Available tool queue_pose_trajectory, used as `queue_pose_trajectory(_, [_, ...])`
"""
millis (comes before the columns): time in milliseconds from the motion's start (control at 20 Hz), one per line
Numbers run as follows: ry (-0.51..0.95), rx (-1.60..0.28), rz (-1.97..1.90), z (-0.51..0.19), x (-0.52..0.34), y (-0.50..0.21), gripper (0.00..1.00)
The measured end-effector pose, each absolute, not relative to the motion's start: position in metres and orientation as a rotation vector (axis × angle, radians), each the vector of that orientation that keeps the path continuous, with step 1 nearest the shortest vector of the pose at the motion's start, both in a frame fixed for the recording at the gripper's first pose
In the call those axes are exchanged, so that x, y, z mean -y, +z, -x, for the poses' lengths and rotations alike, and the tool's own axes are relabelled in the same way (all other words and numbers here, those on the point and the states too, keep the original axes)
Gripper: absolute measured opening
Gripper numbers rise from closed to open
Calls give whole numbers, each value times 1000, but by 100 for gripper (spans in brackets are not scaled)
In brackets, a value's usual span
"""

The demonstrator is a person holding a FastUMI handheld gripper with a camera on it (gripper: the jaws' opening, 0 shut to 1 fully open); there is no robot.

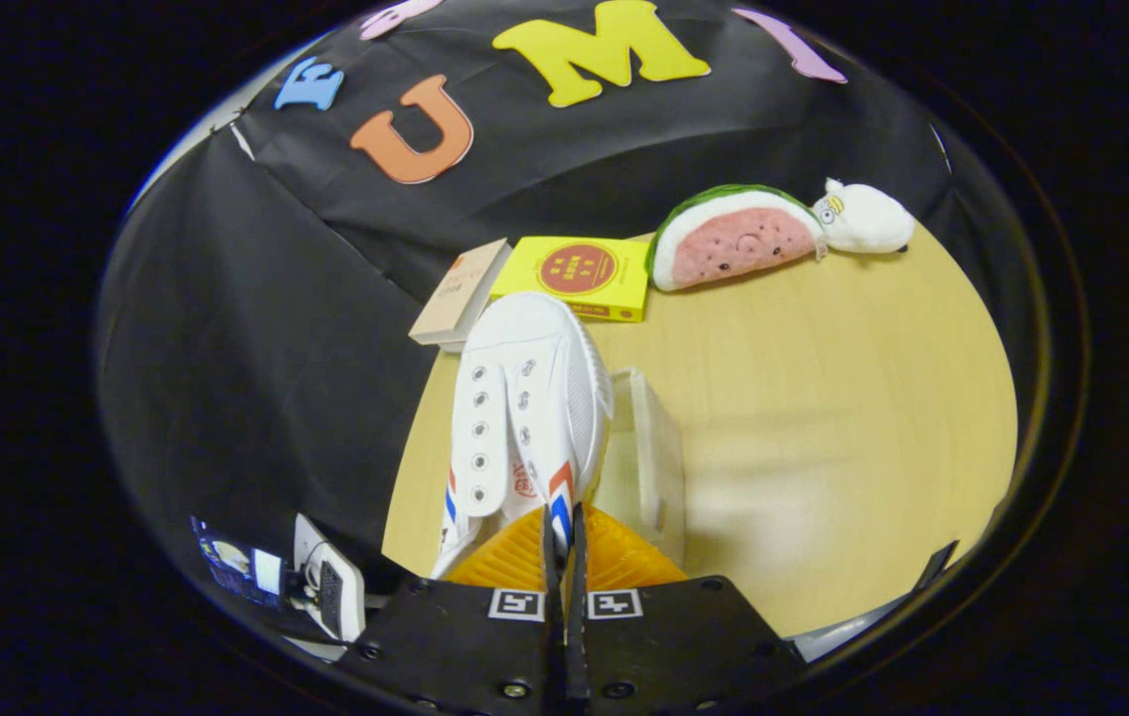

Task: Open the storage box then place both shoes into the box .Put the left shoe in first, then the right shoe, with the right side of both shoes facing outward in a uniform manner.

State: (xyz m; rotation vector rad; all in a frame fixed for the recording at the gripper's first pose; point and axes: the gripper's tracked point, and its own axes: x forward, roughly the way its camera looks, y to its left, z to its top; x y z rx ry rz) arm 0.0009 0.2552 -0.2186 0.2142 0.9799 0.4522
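hand-held gripper [564,527]: clamped on white sneaker [524,398] heel | sneaker axis: toe pointed away, toward yellow box [574,276] | clear storage box [649,467]: just beside sneaker, on its right

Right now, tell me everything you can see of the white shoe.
The white shoe is a canvas-looking sneaker with metal eyelets, no laces, and red and blue stripes near its heel. It is held off the wooden table, toe pointing away toward the yellow box. The gripper fingers pinch its heel edge. The clear storage box sits just beside it.
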Motion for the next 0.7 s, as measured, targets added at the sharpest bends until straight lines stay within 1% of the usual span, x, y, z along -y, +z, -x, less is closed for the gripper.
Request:
queue_pose_trajectory(350, [323,-1002,-129,9,-258,-276,1])
queue_pose_trajectory(600, [227,-1002,-116,9,-254,-292,1])
queue_pose_trajectory(650, [215,-1012,-117,11,-253,-295,1])
queue_pose_trajectory(700, [233,-1014,-127,11,-258,-296,3])
